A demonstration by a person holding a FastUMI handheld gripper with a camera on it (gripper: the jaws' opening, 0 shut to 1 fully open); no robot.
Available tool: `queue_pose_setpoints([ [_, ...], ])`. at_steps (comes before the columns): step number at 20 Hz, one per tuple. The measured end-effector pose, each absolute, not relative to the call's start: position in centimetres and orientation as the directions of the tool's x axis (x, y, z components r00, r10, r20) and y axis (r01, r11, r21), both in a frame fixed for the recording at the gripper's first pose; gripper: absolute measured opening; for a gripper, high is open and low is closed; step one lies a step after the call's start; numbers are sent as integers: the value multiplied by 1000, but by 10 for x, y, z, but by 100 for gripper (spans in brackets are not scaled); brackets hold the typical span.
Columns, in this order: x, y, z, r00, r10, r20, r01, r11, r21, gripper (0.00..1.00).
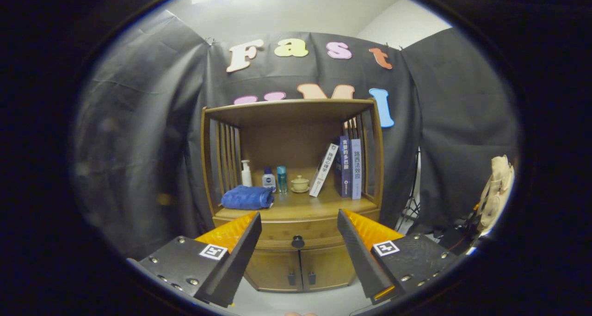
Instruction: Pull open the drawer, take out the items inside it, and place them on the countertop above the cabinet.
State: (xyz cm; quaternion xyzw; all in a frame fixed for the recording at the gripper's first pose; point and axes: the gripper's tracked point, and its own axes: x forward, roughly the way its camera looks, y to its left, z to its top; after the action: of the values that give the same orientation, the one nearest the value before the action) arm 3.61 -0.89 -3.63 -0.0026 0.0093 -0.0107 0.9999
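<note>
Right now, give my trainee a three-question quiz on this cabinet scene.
1. True or false: the drawer is already pulled open.
2. Which lies at the front of the countertop, nearest the tongs? A) blue towel B) teacup C) books
3. Fill in: the drawer knob sits ___ the two open fingers.

Key: 1. false, it is shut. 2. A, the blue towel; the teacup and books stand further back. 3. between.
</note>
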Motion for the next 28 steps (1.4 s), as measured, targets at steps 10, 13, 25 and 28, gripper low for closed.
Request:
queue_pose_setpoints([
  [10, 144, -27, -108, 999, -22, -23, 23, 999, 27, 99],
  [13, 182, -27, -148, 997, 2, -73, 2, 999, 50, 99],
  [25, 255, -18, -265, 974, 13, -225, -8, 1000, 27, 92],
  [28, 262, -9, -269, 974, 43, -222, -35, 999, 38, 69],
])
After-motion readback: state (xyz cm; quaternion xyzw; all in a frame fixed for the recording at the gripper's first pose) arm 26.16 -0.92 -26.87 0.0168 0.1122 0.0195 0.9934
